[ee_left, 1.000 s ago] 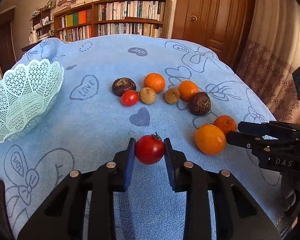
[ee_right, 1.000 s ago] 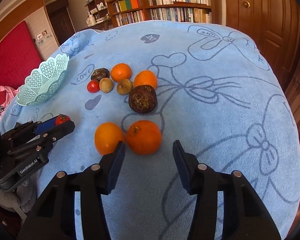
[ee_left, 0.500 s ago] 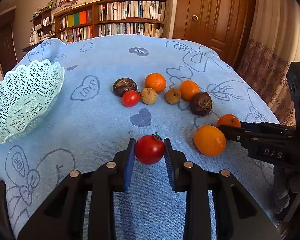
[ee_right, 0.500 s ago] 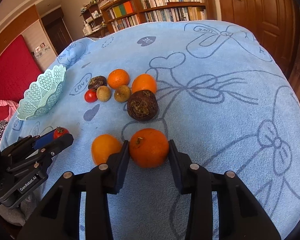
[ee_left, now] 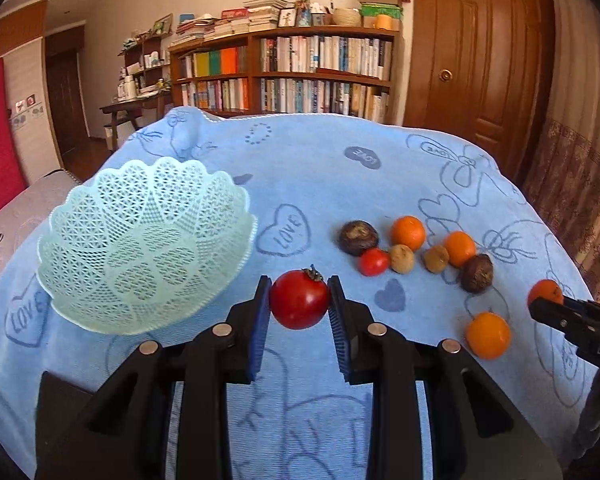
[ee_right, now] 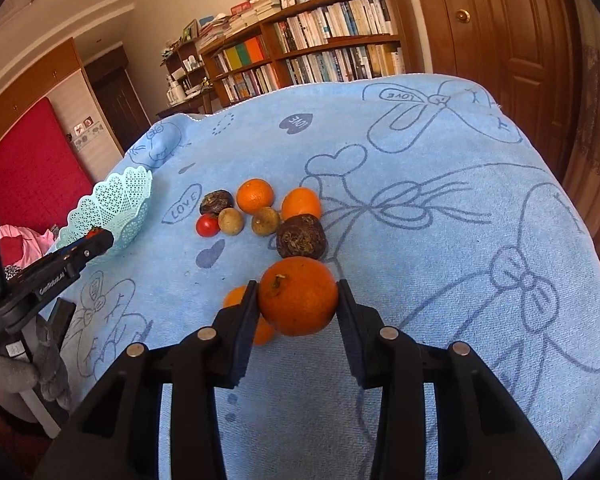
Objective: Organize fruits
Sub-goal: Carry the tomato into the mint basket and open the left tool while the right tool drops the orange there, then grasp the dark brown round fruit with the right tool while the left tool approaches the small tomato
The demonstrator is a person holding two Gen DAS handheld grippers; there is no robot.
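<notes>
1. Red and glossy, a large tomato [ee_left: 299,299] sits pinched between the two blue-padded fingers of the left gripper [ee_left: 299,305], its green stem up, just right of the near rim of the basket [ee_left: 100,248].
2. Orange-skinned, a mandarin [ee_right: 298,297] is clamped between the black fingers of the right gripper [ee_right: 298,304]; a second orange [ee_right: 260,330] lies on the cloth, partly hidden behind the gripper's left finger.
3. Pale mint lattice plastic forms the basket, which rests tilted on the blue towel [ee_left: 320,168] at the left of the scene.
4. A loose cluster of fruit lies on the towel farther off: two dark wrinkled fruits [ee_right: 301,237], two more oranges [ee_right: 255,195], two small tan fruits [ee_right: 231,221] and a small tomato [ee_right: 207,225], most touching or just beside one another.
5. The towel is printed with hearts, bows and "LOVE".
6. Beyond the table stand a wooden bookshelf [ee_left: 292,76] full of books and a brown door [ee_left: 480,60] at the far right.
</notes>
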